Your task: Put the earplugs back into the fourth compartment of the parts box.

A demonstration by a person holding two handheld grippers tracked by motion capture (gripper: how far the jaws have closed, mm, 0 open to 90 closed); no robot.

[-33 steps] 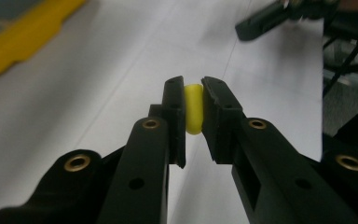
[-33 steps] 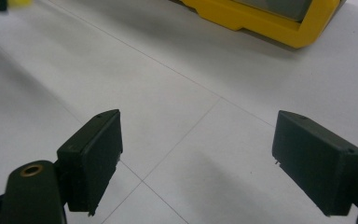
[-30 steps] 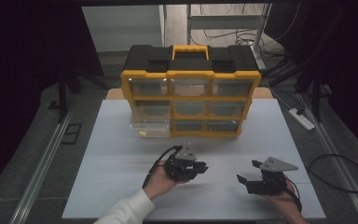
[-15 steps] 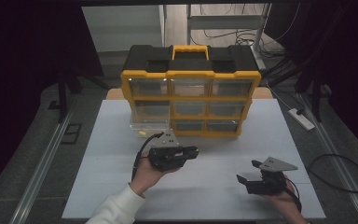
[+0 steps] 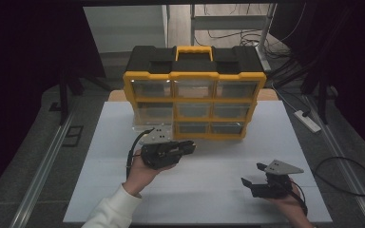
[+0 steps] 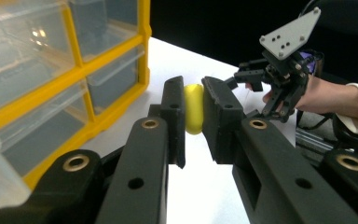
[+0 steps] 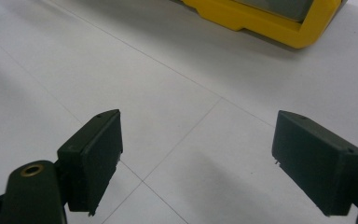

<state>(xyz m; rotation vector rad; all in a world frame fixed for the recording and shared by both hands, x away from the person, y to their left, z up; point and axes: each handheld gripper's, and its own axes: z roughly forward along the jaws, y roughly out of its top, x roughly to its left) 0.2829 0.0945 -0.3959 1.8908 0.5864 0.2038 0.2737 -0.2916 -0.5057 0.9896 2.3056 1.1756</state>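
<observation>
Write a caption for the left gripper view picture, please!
Left gripper pinches a small yellow piece beside the yellow drawer organizer, the open right gripper waiting farther off.

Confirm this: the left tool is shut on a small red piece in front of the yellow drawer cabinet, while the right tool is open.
Not quite: the piece is yellow, not red, as the left gripper view shows. The left tool is shut on it in front of the yellow drawer cabinet, and the right tool is open.
</observation>
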